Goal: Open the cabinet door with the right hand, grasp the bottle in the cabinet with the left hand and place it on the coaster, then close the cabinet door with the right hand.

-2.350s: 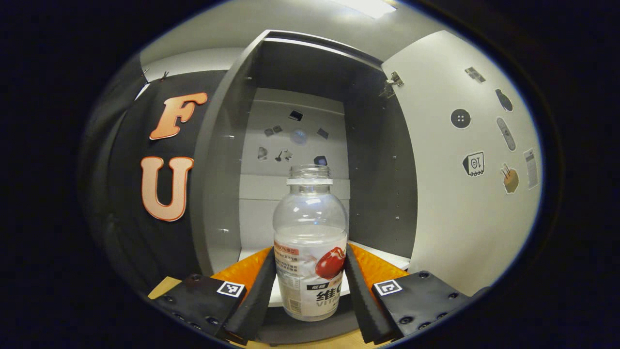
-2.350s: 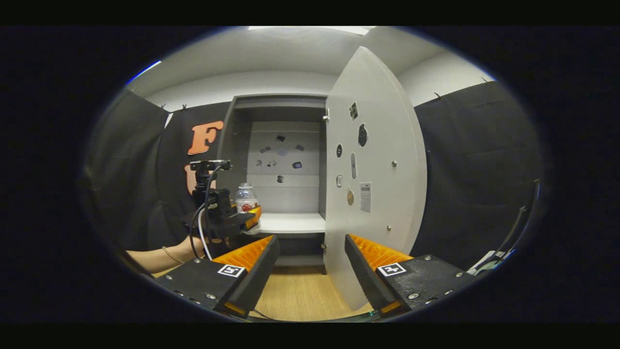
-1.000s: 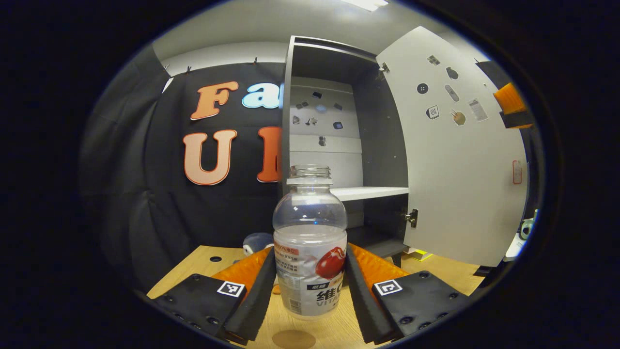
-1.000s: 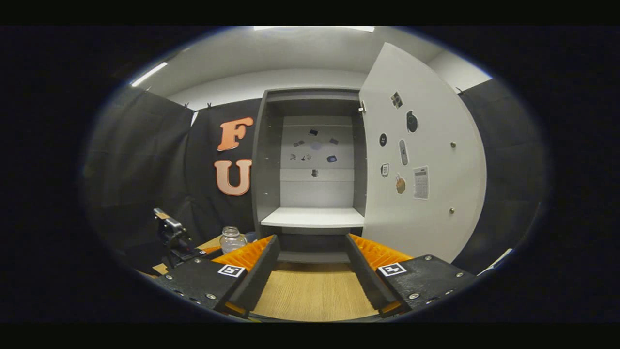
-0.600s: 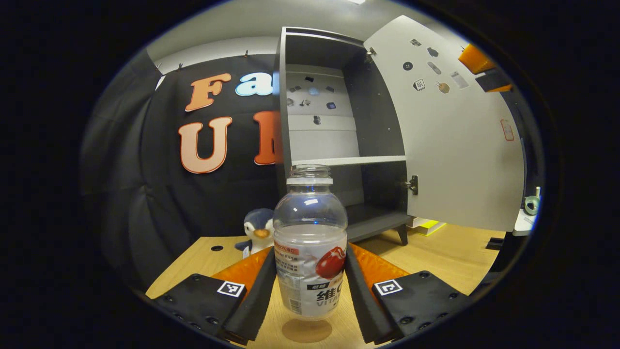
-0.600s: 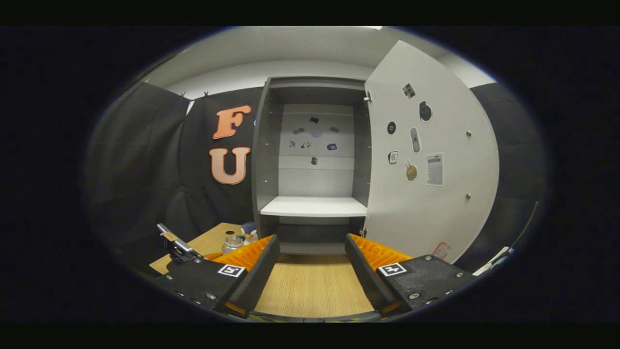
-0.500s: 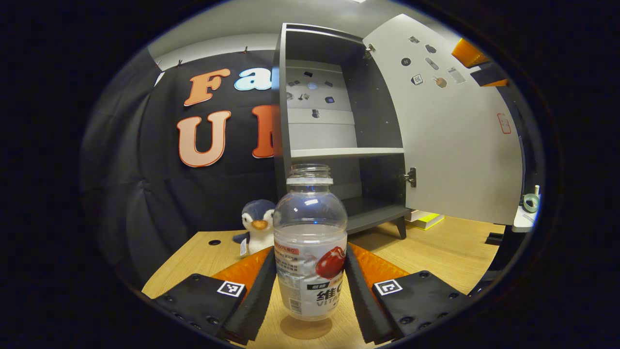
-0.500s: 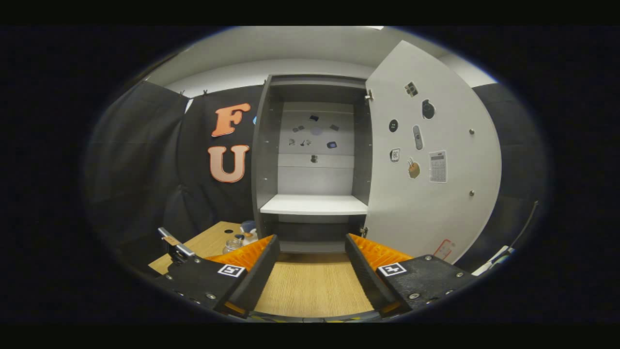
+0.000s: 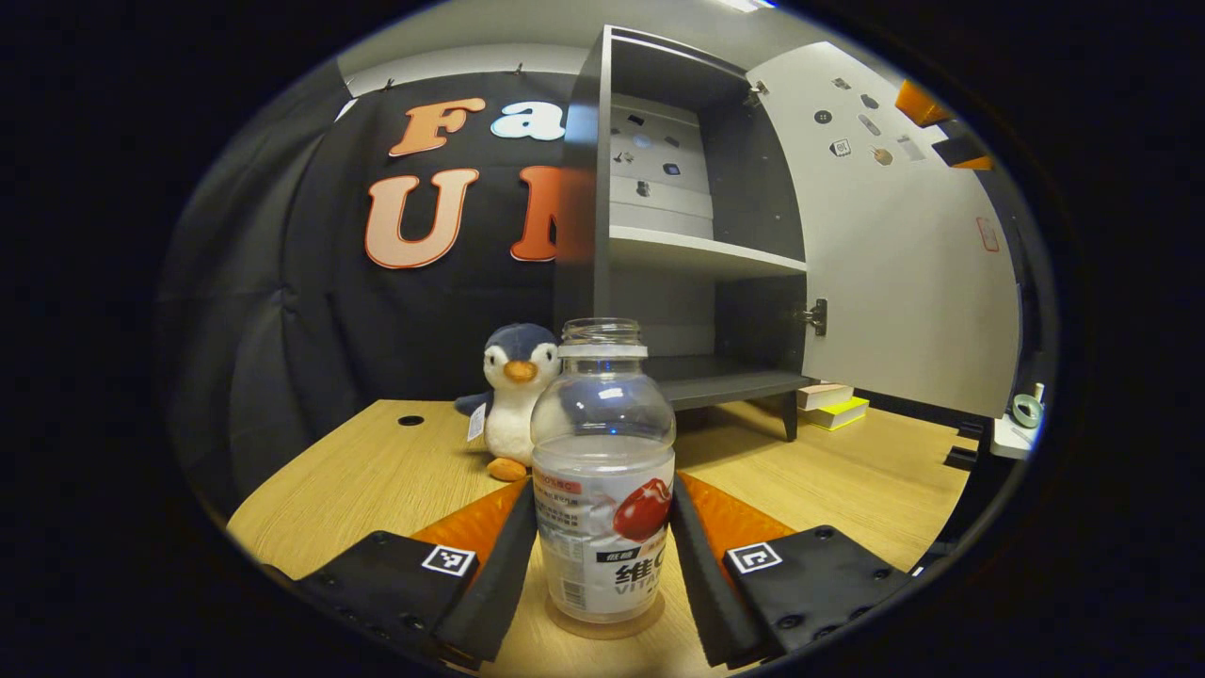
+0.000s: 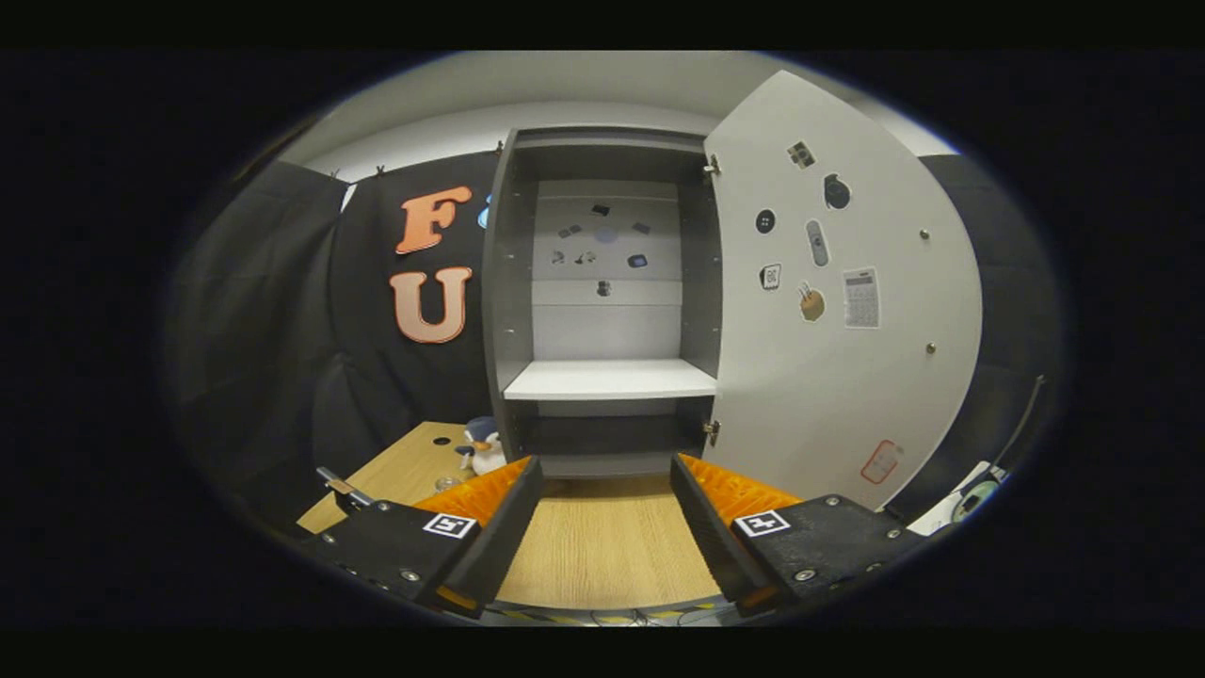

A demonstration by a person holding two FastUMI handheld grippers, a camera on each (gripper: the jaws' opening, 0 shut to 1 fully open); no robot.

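Left tool (image 9: 602, 556) pinches bottle (image 9: 603, 471) upright, base on coaster (image 9: 604, 625), ready for release. Right tool (image 10: 602, 513) spread, facing open cabinet door (image 10: 847, 311) for closing.

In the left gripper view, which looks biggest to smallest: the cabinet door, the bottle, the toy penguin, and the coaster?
1. Cabinet door, by far the largest.
2. Bottle, though it sits nearest the camera, which inflates it.
3. Toy penguin, farther back, so its true size against the bottle is unsure.
4. Coaster: mostly hidden under the bottle.
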